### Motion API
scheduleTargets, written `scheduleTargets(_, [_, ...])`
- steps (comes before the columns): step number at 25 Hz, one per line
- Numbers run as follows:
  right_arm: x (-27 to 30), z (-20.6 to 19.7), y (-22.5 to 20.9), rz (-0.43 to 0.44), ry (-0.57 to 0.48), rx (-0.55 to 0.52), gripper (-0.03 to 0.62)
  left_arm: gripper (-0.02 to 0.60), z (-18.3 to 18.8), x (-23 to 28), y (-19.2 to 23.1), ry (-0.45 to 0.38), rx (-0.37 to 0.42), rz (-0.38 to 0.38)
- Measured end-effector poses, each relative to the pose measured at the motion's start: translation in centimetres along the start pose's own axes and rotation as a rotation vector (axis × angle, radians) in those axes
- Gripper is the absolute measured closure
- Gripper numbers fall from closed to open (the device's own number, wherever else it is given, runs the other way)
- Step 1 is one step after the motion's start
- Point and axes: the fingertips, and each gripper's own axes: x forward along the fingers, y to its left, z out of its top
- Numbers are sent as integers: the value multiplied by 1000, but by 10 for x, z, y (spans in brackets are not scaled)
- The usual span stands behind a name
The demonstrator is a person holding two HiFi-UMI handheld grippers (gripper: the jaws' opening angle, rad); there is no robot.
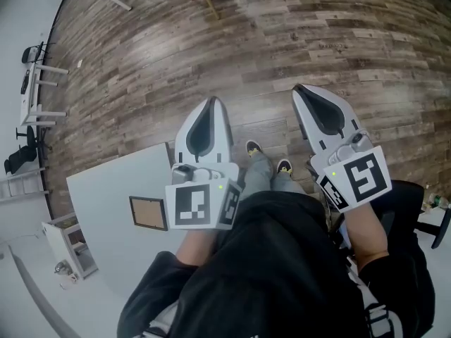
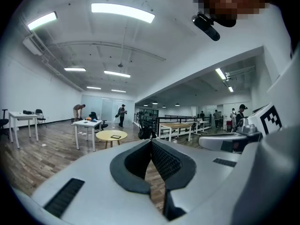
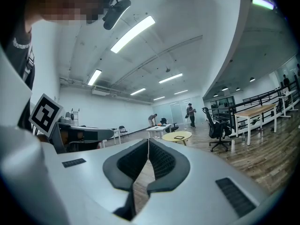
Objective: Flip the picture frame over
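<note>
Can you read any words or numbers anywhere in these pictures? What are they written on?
There are no readable words, numbers or brands anywhere.
On the left gripper, the black-and-white square marker is a block pattern, not writing.
On the right gripper, the black-and-white square marker is also only a pattern.
On the small brown wooden picture frame, lying on the white table, no writing shows.

Looked like a big open-plan office: plank floor (image 1: 141, 55), strip lights (image 2: 123, 11) overhead, white desks (image 2: 86, 123) scattered about, round yellow table (image 2: 111, 135), swivel chair (image 3: 215, 125), railings (image 3: 267, 97), a few people (image 2: 122, 115) stood far off.
</note>
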Motion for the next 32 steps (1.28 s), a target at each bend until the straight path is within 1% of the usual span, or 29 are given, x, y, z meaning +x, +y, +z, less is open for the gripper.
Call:
scheduleTargets(5, [41,0,2,7,16,-24,577,560,0,22,35,-2,-11,-5])
scheduleTargets(11, [112,10,10,0,28,-58,577,560,8,49,97,-13,-26,-12])
scheduleTargets(15, [155,8,24,5,52,-71,577,560,10,63,139,-8,-53,-2])
scheduleTargets(21, [201,8,35,5,64,-101,577,560,7,77,189,-12,-73,2])
scheduleTargets(26, [224,13,26,-6,74,-126,577,560,11,92,212,-24,-78,11])
scheduleTargets(32, [254,12,8,11,84,-132,577,560,15,125,223,-20,-81,20])
